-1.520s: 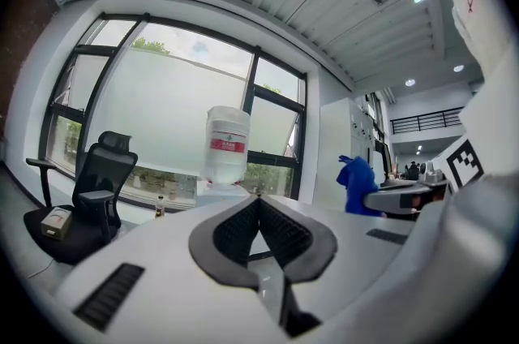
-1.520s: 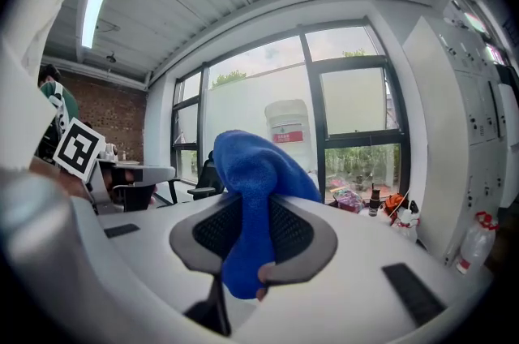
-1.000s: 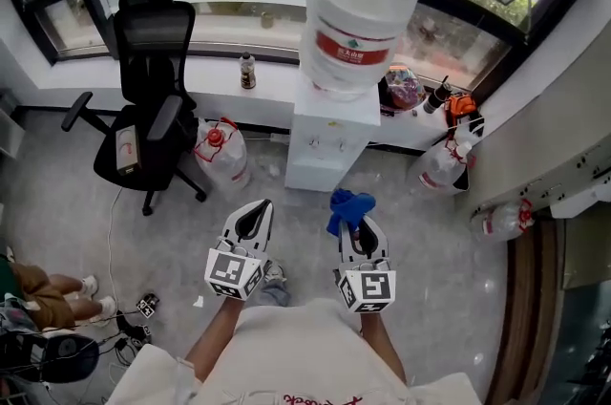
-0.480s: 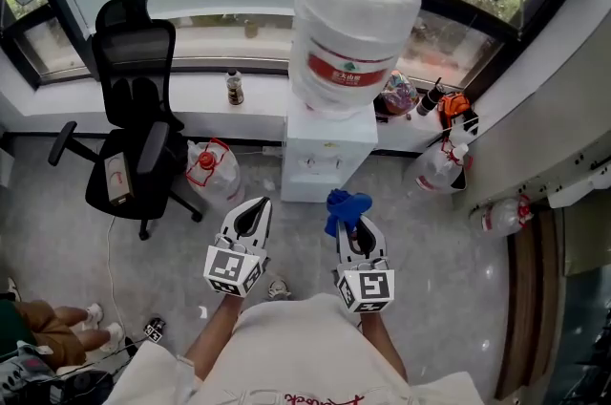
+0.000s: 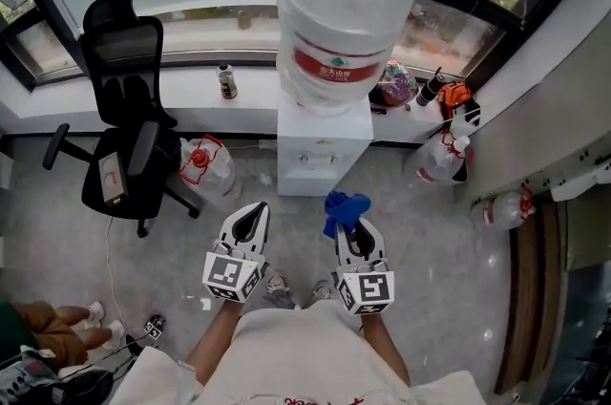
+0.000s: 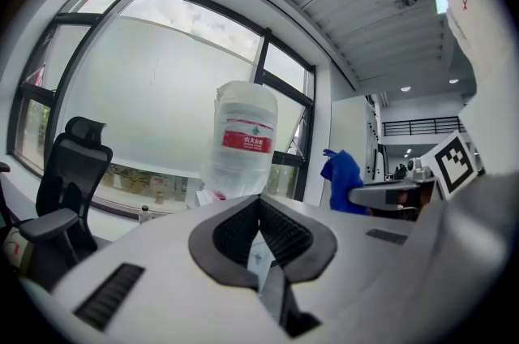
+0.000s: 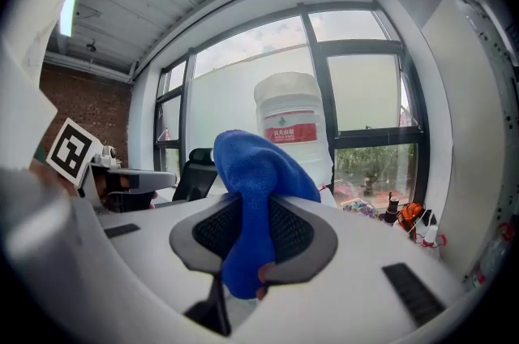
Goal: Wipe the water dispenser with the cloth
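The blue cloth [image 5: 344, 205] is clamped in the right gripper's [image 5: 351, 223] jaws, bunched above them and hanging down between the pads. It is held in the air near the front of the white dispenser [image 5: 320, 145], which stands against the window ledge with a big bottle [image 5: 342, 11] on top. The left gripper [image 5: 254, 212], just beside the right, has its jaws together on nothing, and a black chair [image 5: 129, 121] stands left of the dispenser.
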